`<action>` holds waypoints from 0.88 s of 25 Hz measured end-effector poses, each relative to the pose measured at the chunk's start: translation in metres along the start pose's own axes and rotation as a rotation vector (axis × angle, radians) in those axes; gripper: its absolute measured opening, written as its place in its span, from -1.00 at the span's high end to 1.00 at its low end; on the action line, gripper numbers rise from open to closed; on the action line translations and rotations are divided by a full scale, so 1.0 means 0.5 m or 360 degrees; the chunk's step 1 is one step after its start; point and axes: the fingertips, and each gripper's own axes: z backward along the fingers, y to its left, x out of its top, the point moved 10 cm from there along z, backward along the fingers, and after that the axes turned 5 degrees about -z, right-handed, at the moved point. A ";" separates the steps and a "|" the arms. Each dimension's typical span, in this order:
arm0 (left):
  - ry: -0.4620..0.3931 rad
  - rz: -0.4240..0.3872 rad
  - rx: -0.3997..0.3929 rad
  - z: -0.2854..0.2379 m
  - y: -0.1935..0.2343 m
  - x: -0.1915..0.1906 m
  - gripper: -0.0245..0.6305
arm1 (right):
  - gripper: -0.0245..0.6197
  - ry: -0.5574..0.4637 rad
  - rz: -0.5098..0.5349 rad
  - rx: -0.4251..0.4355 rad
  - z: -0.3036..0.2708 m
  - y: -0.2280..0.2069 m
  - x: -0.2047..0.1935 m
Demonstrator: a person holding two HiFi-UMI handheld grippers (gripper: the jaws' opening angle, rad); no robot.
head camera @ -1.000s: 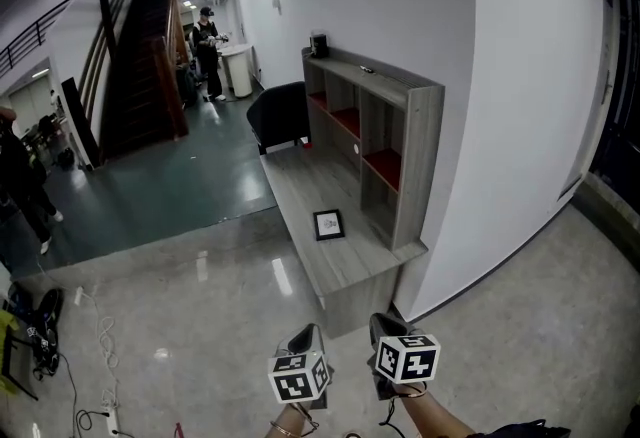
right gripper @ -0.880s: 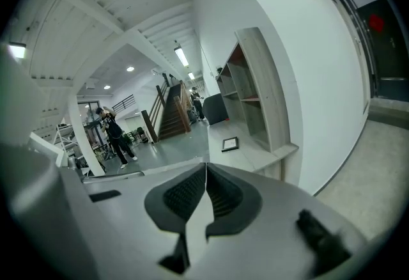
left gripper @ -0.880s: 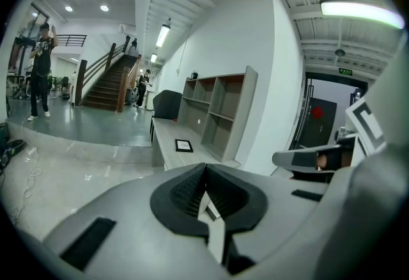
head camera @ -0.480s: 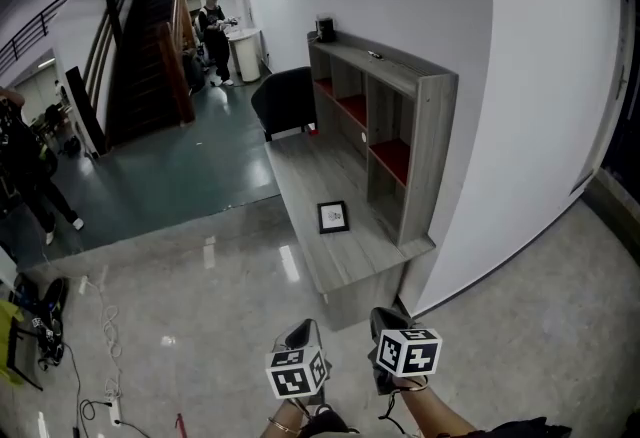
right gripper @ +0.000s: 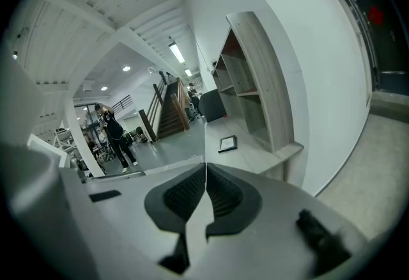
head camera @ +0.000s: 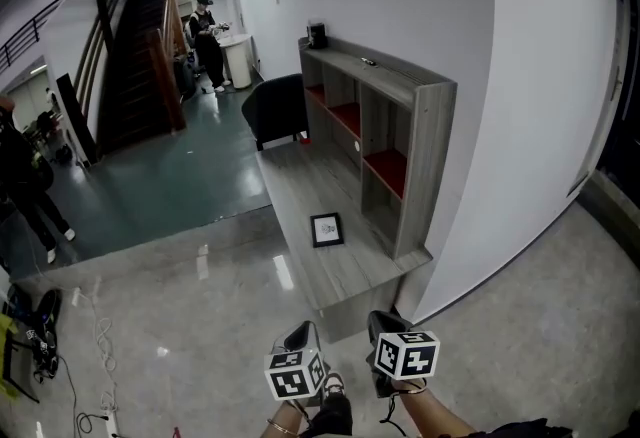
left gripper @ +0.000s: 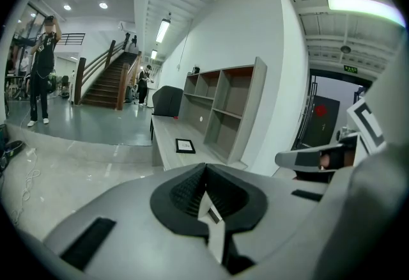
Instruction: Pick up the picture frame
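A small black picture frame (head camera: 326,229) with a white picture lies flat on the low grey wooden bench (head camera: 345,274), beside the open shelf unit. It also shows as the picture frame (left gripper: 185,145) in the left gripper view and the picture frame (right gripper: 227,143) in the right gripper view. My left gripper (head camera: 302,338) and right gripper (head camera: 382,328) hang side by side at the bottom of the head view, well short of the bench. Both have their jaws closed together with nothing between them. The left gripper (left gripper: 205,166) and right gripper (right gripper: 205,164) point toward the frame.
A grey shelf unit (head camera: 395,126) with red-backed compartments stands on the bench against the white wall. A black chair (head camera: 275,111) sits at the bench's far end. People stand by the staircase (head camera: 140,56) and at the left. Cables (head camera: 100,366) lie on the shiny floor.
The view has shifted a little as I walk toward the bench; both grippers stay shut and side by side. The far person by the stairs has moved slightly.
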 end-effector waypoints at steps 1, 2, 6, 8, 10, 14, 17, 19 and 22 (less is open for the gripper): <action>-0.0002 0.0000 -0.0003 -0.012 0.004 0.003 0.88 | 0.82 -0.0004 0.0004 0.0000 -0.009 -0.002 0.005; -0.0004 0.0002 -0.0005 -0.026 0.008 0.007 0.88 | 0.82 -0.0007 0.0008 -0.0003 -0.020 -0.005 0.011; -0.0019 -0.0005 -0.0030 -0.078 0.022 0.031 0.88 | 0.82 -0.0009 0.0018 -0.0021 -0.065 -0.018 0.040; -0.0023 -0.0009 -0.0038 -0.101 0.033 0.046 0.88 | 0.82 -0.0013 0.0026 -0.0029 -0.089 -0.018 0.058; -0.0029 -0.0009 -0.0040 -0.126 0.047 0.066 0.89 | 0.82 -0.0026 0.0034 -0.0029 -0.114 -0.016 0.082; -0.0047 -0.0026 -0.0045 -0.174 0.075 0.110 0.88 | 0.82 -0.0049 0.0042 -0.0023 -0.165 -0.010 0.126; -0.0050 -0.0033 -0.0047 -0.212 0.094 0.137 0.88 | 0.82 -0.0045 0.0041 -0.0026 -0.205 -0.013 0.149; -0.0044 -0.0033 -0.0052 -0.237 0.105 0.151 0.88 | 0.82 -0.0041 0.0035 -0.0034 -0.228 -0.016 0.162; -0.0039 -0.0038 -0.0067 -0.272 0.119 0.171 0.88 | 0.82 -0.0043 0.0029 -0.0047 -0.261 -0.020 0.185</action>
